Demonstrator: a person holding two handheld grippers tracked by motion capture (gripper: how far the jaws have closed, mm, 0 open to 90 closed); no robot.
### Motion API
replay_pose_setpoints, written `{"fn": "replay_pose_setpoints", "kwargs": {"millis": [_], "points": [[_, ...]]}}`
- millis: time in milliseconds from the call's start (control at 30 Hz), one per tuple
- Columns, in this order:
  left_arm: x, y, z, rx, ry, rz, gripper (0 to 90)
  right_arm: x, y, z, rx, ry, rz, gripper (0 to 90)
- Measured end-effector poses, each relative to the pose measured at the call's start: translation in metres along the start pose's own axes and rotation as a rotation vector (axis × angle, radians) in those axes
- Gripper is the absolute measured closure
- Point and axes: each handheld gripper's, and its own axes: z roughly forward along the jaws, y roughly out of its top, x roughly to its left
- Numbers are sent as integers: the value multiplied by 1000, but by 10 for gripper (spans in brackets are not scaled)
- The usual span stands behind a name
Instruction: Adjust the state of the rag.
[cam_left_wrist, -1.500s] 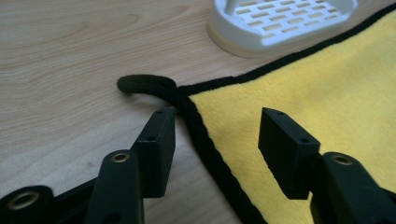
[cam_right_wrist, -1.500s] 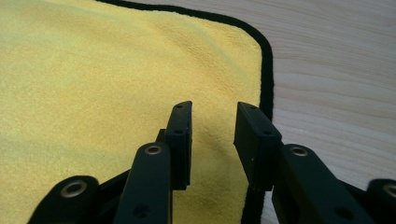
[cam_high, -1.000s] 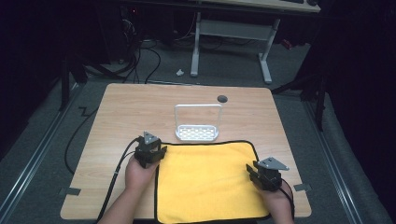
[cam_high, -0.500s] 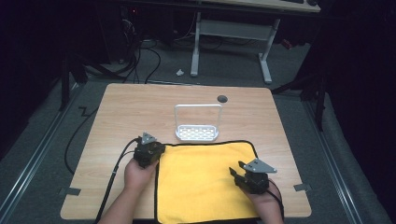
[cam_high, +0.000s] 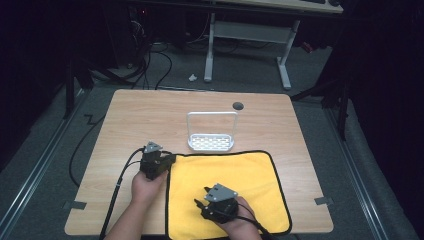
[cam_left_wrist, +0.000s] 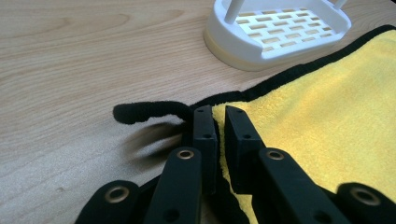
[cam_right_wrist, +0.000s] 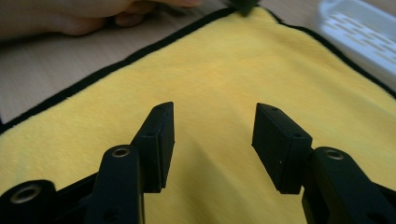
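Two tools work the yellow microfibre cloth with black trim (cam_high: 227, 172) spread on the wooden desk (cam_high: 140, 115): the left tool (cam_left_wrist: 219, 123) pinches its far-left corner, so the right tool (cam_right_wrist: 212, 140), jaws just widening and empty, should grip the near edge squarely before folding.

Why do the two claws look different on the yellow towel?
The left claw is shut, pinching the yellow towel's black-edged corner; the right claw is open and holds nothing. The left claw sits at the towel's edge; the right claw hangs over its middle, its jaws having just been opening. Both have black jaws.
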Motion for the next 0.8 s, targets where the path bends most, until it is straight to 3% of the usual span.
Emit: {"fn": "replay_pose_setpoints", "kwargs": {"millis": [167,333,533,800], "points": [[2,0,0,1,-8,-13,832,24,11,24,27,62,-37,497],[2,0,0,-1,-11,-19,830,40,22,45,43,105,-56,496],[2,0,0,0,-11,-17,829,50,29,61,56,137,-54,495],[2,0,0,3,-7,-15,826,51,30,62,65,150,-52,571]]}}
